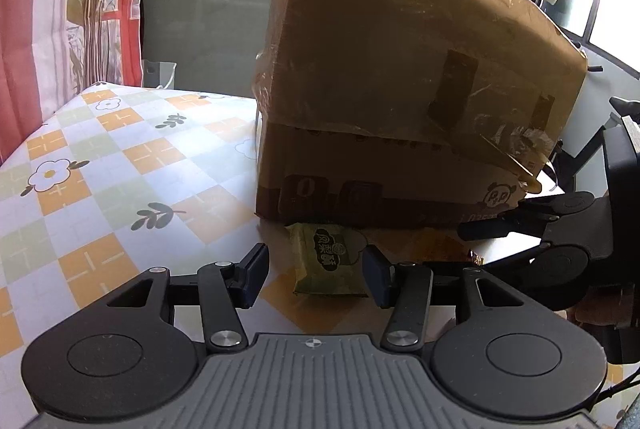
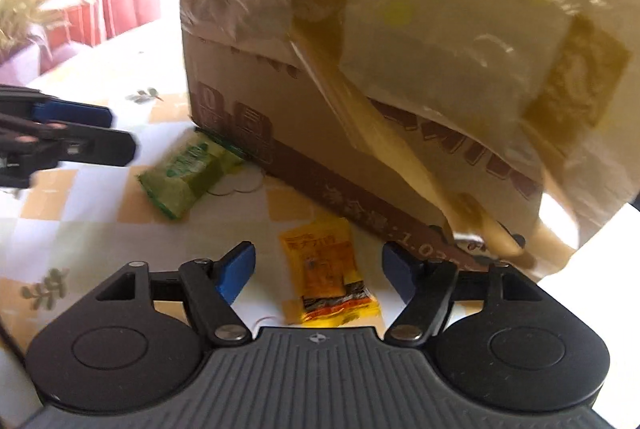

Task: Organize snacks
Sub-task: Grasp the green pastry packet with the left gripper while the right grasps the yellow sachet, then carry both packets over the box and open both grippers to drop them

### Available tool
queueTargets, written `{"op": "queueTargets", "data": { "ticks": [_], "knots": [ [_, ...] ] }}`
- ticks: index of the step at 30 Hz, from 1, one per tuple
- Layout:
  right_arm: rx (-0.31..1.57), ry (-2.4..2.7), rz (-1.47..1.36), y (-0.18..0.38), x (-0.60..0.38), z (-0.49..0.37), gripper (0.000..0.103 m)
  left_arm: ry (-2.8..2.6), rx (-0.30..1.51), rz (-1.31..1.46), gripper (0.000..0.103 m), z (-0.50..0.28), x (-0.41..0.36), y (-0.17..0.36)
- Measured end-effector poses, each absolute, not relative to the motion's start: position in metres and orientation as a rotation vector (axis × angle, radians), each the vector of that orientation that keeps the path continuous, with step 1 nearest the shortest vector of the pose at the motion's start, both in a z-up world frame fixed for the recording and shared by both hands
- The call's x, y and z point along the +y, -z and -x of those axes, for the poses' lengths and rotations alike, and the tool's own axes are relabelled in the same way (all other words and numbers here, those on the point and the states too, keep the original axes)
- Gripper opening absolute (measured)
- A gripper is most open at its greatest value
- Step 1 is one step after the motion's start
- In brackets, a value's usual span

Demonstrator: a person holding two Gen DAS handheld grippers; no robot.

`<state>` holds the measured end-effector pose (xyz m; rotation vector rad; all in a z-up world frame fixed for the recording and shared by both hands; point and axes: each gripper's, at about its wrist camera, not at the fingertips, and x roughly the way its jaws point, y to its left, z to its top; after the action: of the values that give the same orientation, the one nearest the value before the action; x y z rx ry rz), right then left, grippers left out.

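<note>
Here the left gripper point(image 1: 316, 275) is spread wide around a green snack packet point(image 1: 326, 259) lying on the checked floral tablecloth point(image 1: 100, 157), its far end against the foot of a taped cardboard box point(image 1: 400, 89); the pads do not press it. The right gripper point(image 2: 318, 269) is likewise released, straddling an orange snack packet point(image 2: 326, 269) just beside the same box without touching it.

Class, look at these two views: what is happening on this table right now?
A person works two handheld grippers beside a taped cardboard box on a checked tablecloth. The left gripper stands open around a green snack packet lying against the box. The right gripper is open over an orange snack packet. Neither packet is gripped yet.
</note>
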<state>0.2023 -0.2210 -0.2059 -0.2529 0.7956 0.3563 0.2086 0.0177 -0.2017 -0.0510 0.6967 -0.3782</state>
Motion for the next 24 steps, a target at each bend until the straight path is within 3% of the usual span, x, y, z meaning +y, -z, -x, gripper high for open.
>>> {"op": "queueTargets", "data": {
  "ticks": [5,15,18,24],
  "knots": [
    [0.81,-0.381,0.174,0.206,-0.23,-0.203,0.041,0.378,0.728,0.019,0.054,-0.218,0.009,0.21],
    [0.823,-0.359,0.049,0.206,-0.242,-0.194,0.039,0.325,0.814,-0.035,0.054,-0.256,-0.022,0.229],
    [0.827,-0.364,0.018,0.205,-0.241,-0.192,0.037,0.318,0.811,-0.05,0.039,-0.256,-0.025,0.228],
    [0.779,-0.389,-0.002,0.2,-0.236,-0.183,0.036,0.335,0.782,-0.013,0.038,-0.229,-0.007,0.221]
  ]
}}
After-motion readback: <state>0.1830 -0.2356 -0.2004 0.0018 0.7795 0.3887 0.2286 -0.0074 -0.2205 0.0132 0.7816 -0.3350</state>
